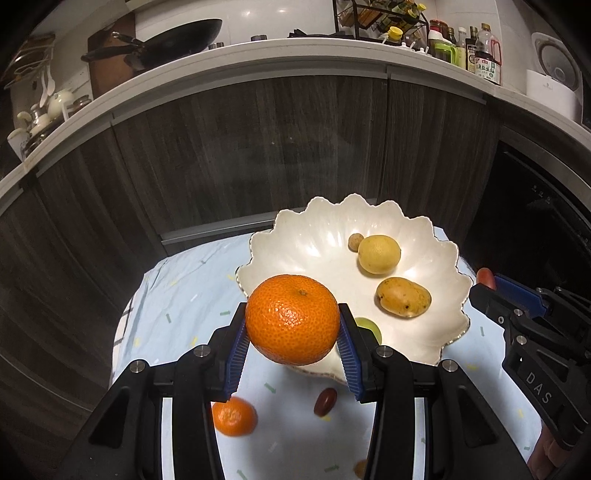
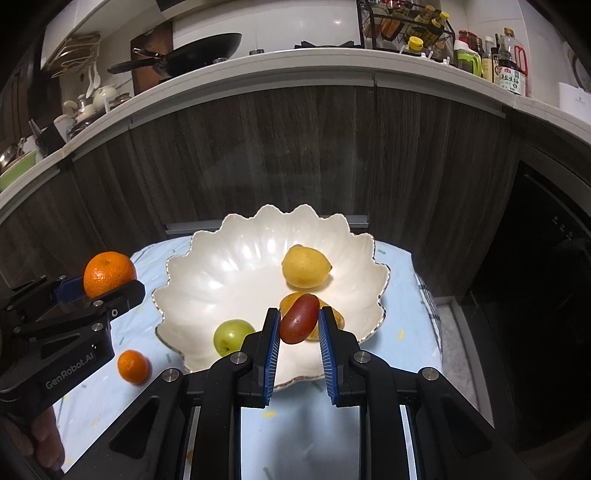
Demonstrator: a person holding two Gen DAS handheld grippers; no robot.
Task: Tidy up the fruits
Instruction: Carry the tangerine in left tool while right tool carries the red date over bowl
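Left gripper clamped across the orange at its middle, right gripper clamped on the date; both fruits likely firm, light, smooth, prone to slipping.

The setting is a home kitchen. A white countertop over dark wood-grain cabinet doors carries a black wok, a rack of condiment bottles and a white rice cooker.
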